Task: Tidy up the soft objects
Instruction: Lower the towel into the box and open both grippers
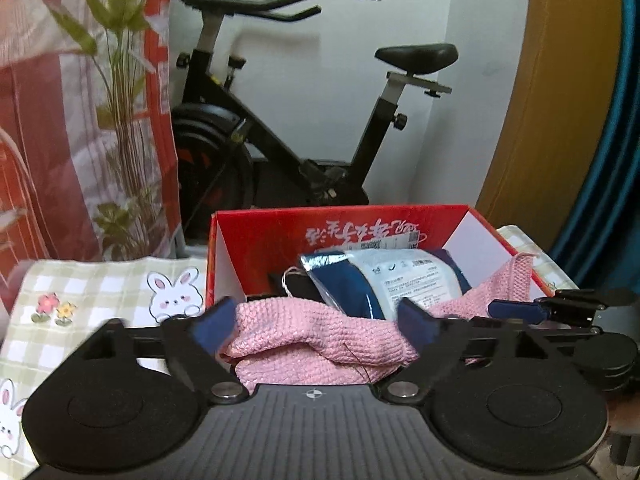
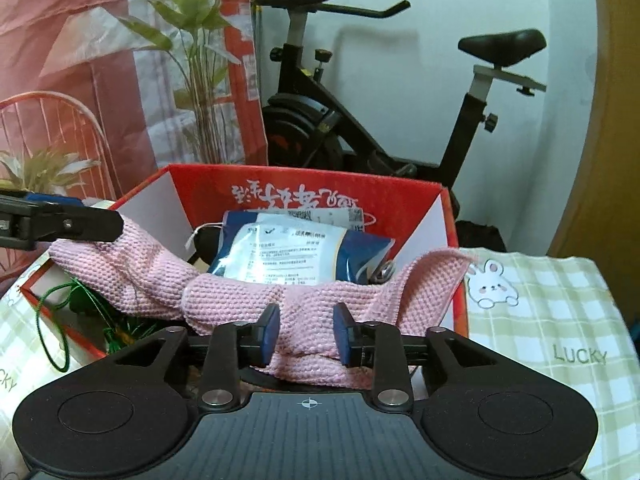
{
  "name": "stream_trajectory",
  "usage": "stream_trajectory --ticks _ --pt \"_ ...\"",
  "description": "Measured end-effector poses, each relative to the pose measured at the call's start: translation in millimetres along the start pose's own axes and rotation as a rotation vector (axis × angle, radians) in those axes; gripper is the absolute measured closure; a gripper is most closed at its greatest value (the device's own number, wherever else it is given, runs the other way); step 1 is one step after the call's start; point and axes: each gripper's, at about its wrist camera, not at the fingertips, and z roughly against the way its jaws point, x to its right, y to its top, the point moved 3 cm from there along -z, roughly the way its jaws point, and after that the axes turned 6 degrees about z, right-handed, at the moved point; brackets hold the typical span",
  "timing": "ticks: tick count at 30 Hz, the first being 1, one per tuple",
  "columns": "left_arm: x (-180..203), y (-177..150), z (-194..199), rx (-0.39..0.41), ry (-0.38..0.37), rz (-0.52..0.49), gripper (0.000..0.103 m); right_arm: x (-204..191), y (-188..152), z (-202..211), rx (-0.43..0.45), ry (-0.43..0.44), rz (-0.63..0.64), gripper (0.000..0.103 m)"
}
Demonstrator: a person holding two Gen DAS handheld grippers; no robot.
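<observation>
A pink knitted cloth point(image 1: 320, 340) hangs over the near rim of a red cardboard box point(image 1: 256, 240), one end trailing over the right rim. My left gripper point(image 1: 316, 328) stands wide open, its blue pads either side of the cloth and clear of it. In the right wrist view the same cloth point(image 2: 224, 296) runs across the box point(image 2: 200, 192). My right gripper point(image 2: 307, 332) is open a little, with a fold of cloth lying loosely between its pads. Each gripper shows in the other's view: the right gripper point(image 1: 516, 310) and the left gripper point(image 2: 96, 222).
Inside the box lie a blue and white plastic packet point(image 2: 296, 252) and a dark item with a white string. A green cord point(image 2: 52, 320) lies in a second red tray at left. The table has a green checked rabbit tablecloth point(image 2: 552, 320). Behind stand an exercise bike point(image 1: 280, 140) and a plant point(image 1: 124, 120).
</observation>
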Motion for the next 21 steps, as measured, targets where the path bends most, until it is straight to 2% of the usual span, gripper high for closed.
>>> stream_trajectory --ticks 2,6,9,10,14,17,21 --pt "4.6 0.3 5.9 0.019 0.014 -0.020 0.003 -1.0 1.7 6.4 0.007 -0.012 0.006 0.057" --pt "13.1 -1.2 14.7 0.025 0.047 -0.056 0.000 -2.6 4.4 19.1 0.017 -0.019 0.003 0.042" --pt "16.3 -3.9 22.0 0.029 0.078 -0.076 0.000 -2.8 7.1 28.1 0.033 -0.024 0.003 0.027" --pt "16.8 -4.9 24.8 0.034 0.088 -0.079 0.000 -2.2 7.9 31.2 0.038 -0.025 -0.001 0.019" --pt "21.2 -6.1 33.6 0.060 0.176 -0.104 0.000 0.1 10.1 40.4 0.052 -0.033 -0.021 0.001" --pt "22.2 -6.5 40.4 0.084 0.222 -0.126 0.000 -0.4 9.3 46.8 0.065 -0.045 -0.031 0.000" --pt "18.2 -5.8 47.1 0.078 0.201 -0.092 0.000 -1.4 7.8 51.4 0.060 -0.053 -0.046 0.000"
